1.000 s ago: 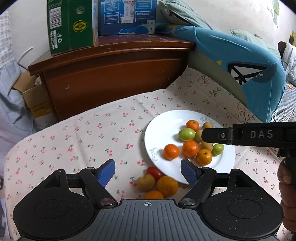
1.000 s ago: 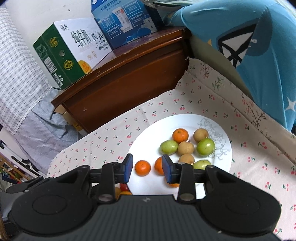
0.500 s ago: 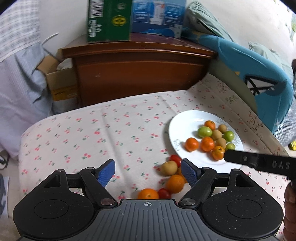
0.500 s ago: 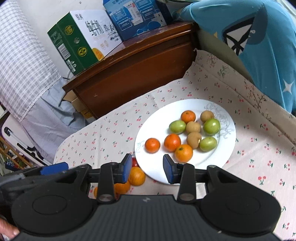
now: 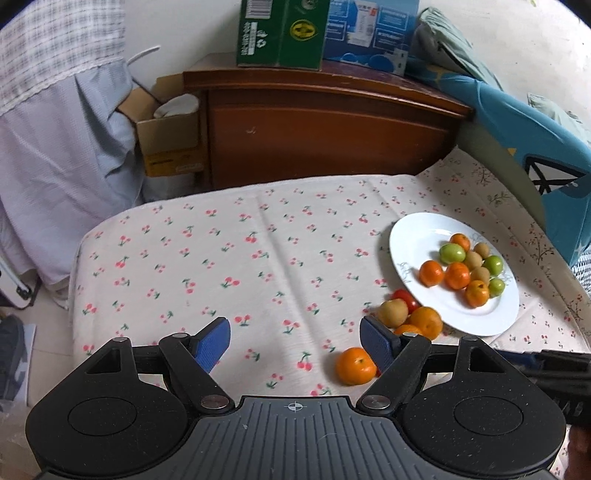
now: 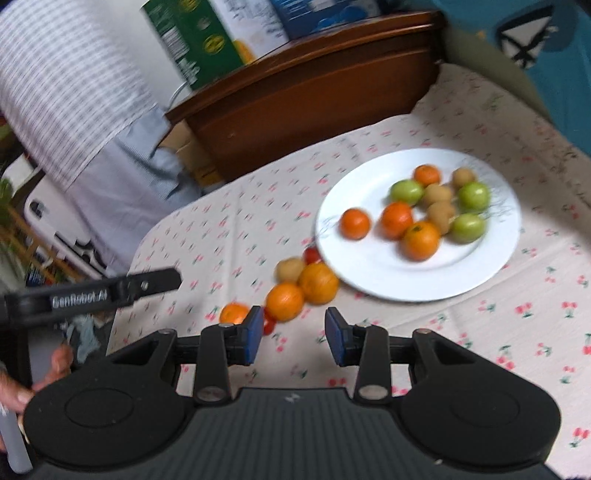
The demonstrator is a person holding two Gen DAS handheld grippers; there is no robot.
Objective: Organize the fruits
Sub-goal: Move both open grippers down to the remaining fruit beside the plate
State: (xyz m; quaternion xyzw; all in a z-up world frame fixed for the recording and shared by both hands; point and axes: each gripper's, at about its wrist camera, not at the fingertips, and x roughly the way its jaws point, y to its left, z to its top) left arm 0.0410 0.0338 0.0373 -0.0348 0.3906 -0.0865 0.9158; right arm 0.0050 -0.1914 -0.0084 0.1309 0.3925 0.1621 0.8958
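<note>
A white plate on the cherry-print cloth holds several oranges, green fruits and brown fruits. Loose fruit lies on the cloth at its near-left edge: an orange, two more oranges, a brown fruit and small red tomatoes. My left gripper is open and empty, its right finger beside the loose pile. My right gripper is open and empty, just in front of the loose oranges.
A wooden cabinet with a green carton and a blue box stands behind the table. A blue cushion lies at the right. A cardboard box and hanging cloth are at the left. The table's left edge drops to the floor.
Both grippers have pulled back and away from the plate. The left view swung left, so the plate now sits far right. The right gripper's jaws have opened wider.
</note>
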